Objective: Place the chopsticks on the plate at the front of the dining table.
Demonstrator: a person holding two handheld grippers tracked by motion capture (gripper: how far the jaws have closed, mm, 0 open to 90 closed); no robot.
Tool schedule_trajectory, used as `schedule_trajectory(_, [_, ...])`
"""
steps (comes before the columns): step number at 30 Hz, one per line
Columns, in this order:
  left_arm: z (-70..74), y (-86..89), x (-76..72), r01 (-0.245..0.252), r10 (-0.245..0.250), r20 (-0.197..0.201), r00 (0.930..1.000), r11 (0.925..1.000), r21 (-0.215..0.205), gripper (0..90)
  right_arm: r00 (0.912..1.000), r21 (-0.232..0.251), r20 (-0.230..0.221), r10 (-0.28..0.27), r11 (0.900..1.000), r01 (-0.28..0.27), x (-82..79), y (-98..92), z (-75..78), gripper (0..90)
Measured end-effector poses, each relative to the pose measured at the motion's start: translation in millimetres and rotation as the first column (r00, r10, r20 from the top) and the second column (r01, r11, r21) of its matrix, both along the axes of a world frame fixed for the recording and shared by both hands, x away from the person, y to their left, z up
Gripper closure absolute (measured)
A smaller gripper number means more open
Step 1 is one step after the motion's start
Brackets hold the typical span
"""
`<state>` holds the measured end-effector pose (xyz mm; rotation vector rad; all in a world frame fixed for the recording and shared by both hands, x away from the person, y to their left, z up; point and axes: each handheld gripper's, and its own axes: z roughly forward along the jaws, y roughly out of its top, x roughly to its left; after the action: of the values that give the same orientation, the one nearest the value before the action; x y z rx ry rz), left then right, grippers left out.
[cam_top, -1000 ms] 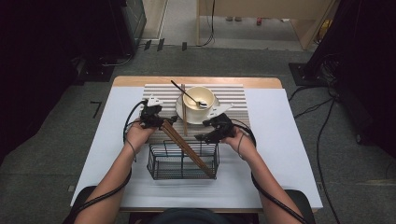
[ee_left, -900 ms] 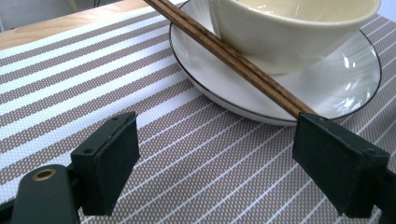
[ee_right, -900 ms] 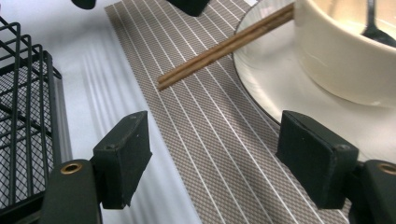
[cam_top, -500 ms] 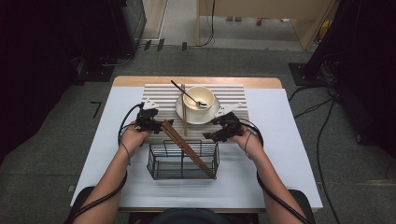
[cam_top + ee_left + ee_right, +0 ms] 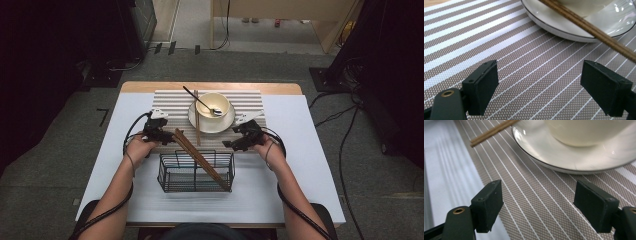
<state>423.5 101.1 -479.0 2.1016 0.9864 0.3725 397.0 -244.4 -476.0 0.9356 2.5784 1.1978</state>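
While both grippers' fingers gape empty, the chopsticks [image 5: 584, 23] lie beyond them (on the plate [image 5: 197, 119]).

Overhead view, two close views, shared saucer [image 5: 212, 123]

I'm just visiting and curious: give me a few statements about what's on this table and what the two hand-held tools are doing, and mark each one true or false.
1. The bowl sits on a saucer. True.
2. The left tool is clamped on a chopstick. False: its jaws stand open over the striped mat, nothing between them.
3. A dark spoon rests in the bowl. True.
4. The wire basket holds nothing. False: brown chopsticks lean in it, sticking out over its rim.
5. The right tool is open. True.
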Motion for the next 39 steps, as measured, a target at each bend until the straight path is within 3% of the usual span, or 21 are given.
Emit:
schedule_trajectory(7, [-4.5,4.4,1.8,0.011,-0.011,-0.005,0.9999,0.9997,0.023,15.3,0.999,-0.004,-0.021,-0.04,0.999,0.04,3.7,-7.2,-7.4,23.2])
schedule_trajectory(19, [-10.2,10.2,4.6,0.0,0.001,-0.018,0.9998,0.999,0.044,15.3,0.9988,-0.038,0.013,-0.048,0.998,0.048,9.2,-17.9,-18.5,23.4])
schedule_trajectory(24, [-13.5,12.0,5.7,-0.006,0.007,-0.025,0.9997,0.9978,0.066,15.3,0.9989,-0.042,0.034,-0.032,0.999,0.033,10.2,-19.5,-21.3,23.1])
schedule_trajectory(32, [-16.3,13.5,4.4,0.017,-0.017,-0.005,0.9998,0.997,0.075,15.1,0.9989,-0.025,0.047,-0.001,1.0,0.002,7.3,-18.9,-25.8,13.6])
schedule_trajectory(34, [-18.6,14.0,3.7,0.037,-0.037,0.0,0.9993,0.9973,0.064,10.3,0.9986,-0.03,0.053,0.001,1.0,0.001,7.1,-18.4,-25.9,13.4])
schedule_trajectory(39, [-18.7,14.1,3.8,0.036,-0.036,-0.001,0.9993,0.9976,0.059,10.0,0.9983,-0.038,0.059,0.003,0.999,0.0,6.6,-17.6,-26.1,13.3])
